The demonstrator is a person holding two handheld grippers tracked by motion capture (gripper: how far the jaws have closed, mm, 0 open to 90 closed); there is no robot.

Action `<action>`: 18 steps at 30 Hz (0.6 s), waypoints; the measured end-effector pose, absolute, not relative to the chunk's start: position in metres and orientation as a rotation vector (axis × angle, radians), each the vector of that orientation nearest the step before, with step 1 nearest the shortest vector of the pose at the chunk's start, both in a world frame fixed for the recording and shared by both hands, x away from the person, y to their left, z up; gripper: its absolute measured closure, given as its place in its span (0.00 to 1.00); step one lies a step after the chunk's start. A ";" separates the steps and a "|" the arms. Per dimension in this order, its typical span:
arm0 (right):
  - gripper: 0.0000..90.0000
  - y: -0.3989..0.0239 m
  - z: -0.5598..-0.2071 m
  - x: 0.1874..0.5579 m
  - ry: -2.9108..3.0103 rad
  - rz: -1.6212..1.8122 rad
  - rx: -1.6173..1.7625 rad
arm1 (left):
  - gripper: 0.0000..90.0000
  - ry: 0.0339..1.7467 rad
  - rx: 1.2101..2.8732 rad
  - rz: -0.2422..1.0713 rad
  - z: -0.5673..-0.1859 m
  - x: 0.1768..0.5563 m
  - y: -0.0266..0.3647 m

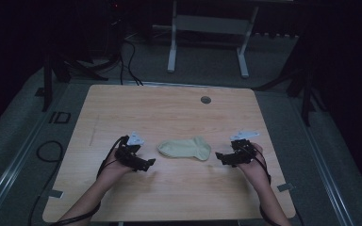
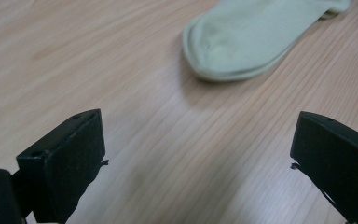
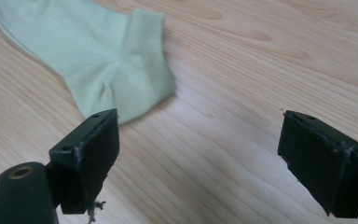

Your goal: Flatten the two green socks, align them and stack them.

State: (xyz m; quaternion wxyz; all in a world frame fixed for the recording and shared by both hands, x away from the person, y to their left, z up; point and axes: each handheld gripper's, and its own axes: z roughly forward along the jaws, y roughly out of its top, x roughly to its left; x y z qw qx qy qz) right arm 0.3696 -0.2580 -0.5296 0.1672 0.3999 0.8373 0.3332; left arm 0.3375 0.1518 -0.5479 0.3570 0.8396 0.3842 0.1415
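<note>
A light wood-grain worktop with rounded corners is seen from above. A round grey grommet is set into it near the far edge. The worktop is surrounded by grey carpeted floor. Beyond the far edge, a white table frame is stood on the floor. Black cables are laid on the floor at far left.

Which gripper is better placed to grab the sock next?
Right, marginally. The right gripper has its jaws open with the sock's cuff and heel just off one jaw. The left gripper, also open, faces the toe end across more bare table. Both flank it, neither touching.
</note>
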 end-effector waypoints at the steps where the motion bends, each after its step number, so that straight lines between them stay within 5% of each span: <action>1: 0.14 -0.261 -0.531 0.368 2.377 0.938 1.144 | 0.03 1.012 2.166 0.375 -0.549 0.335 0.155; 18: 0.12 -0.300 -0.540 0.344 2.303 0.958 1.219 | 0.03 1.100 2.051 0.370 -0.562 0.303 0.204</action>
